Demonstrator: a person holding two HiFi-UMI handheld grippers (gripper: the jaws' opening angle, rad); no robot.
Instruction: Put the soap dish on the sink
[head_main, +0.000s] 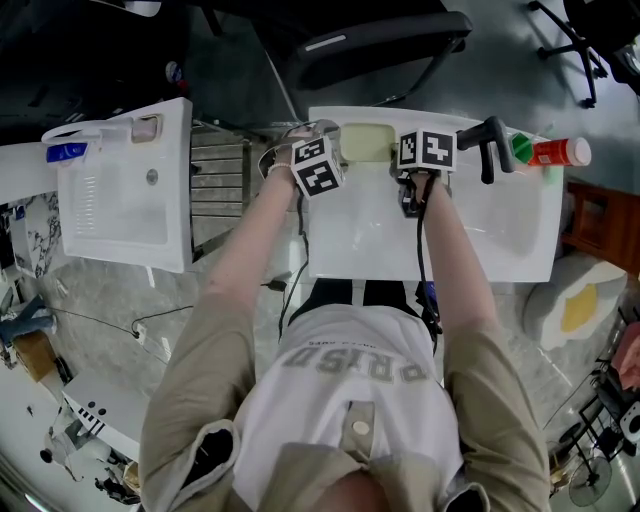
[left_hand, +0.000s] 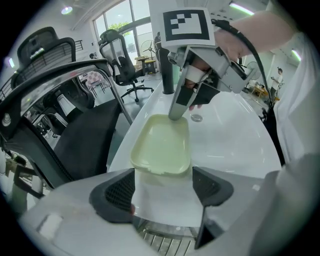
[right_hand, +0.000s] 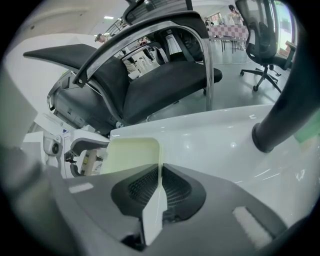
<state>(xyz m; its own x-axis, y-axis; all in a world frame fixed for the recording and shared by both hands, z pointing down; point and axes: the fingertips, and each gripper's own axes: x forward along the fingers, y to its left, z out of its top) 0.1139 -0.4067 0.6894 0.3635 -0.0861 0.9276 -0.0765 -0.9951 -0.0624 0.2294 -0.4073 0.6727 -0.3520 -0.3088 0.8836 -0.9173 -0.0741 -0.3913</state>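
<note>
Soap dish (head_main: 366, 142), pale yellow-green and hollow side up, lies on the back ledge of the white sink (head_main: 480, 240), close to its rear edge; its long axis runs along that ledge. The right gripper (right_hand: 160, 187) pinches the dish's end rim between nearly closed jaws; the left gripper (left_hand: 162, 187) stands with jaws apart just short of the other end. The black faucet (head_main: 487, 145) is further right. The bottle (head_main: 550, 152) label is unreadable.

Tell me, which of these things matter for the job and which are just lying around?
Job: soap dish, sink, right gripper shut on the dish's rim, left gripper open at its other end.
Lying about: black faucet, red bottle, second sink, office chair.
</note>
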